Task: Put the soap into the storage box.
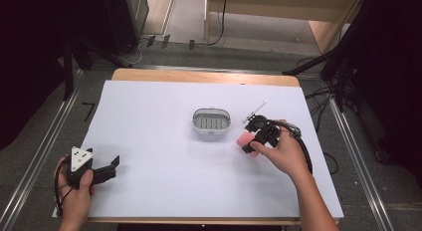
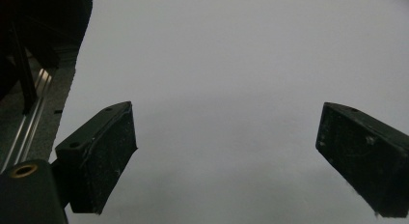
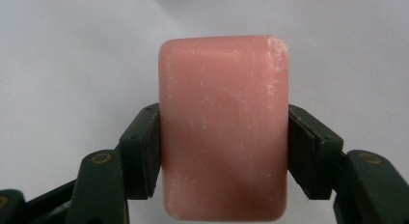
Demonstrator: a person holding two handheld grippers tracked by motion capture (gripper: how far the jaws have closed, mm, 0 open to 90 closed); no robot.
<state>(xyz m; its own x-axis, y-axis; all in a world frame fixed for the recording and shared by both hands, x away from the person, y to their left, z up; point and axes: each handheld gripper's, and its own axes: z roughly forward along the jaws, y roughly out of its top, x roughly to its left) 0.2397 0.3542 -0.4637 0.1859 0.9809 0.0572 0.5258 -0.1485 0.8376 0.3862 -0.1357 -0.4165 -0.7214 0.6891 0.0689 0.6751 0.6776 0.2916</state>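
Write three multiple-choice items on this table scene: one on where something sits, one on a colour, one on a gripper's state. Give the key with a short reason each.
1. Where does the soap dish sit on the white table?
A. Near the middle, left of the right gripper
B. At the near left corner
C. Under the left gripper

2. What colour is the soap bar?
A. Green
B. Pink
C. White

3. How does the left gripper stand?
A. Shut on the bar
B. Shut on nothing
C. Open, with bare table between its jaws

Key:
1 A: in the high view the dish lies mid-table, just left of the right gripper.
2 B: the right gripper view shows a pink block, scuffed whitish at its edges.
3 C: the left gripper view shows the jaws wide apart over plain white surface.
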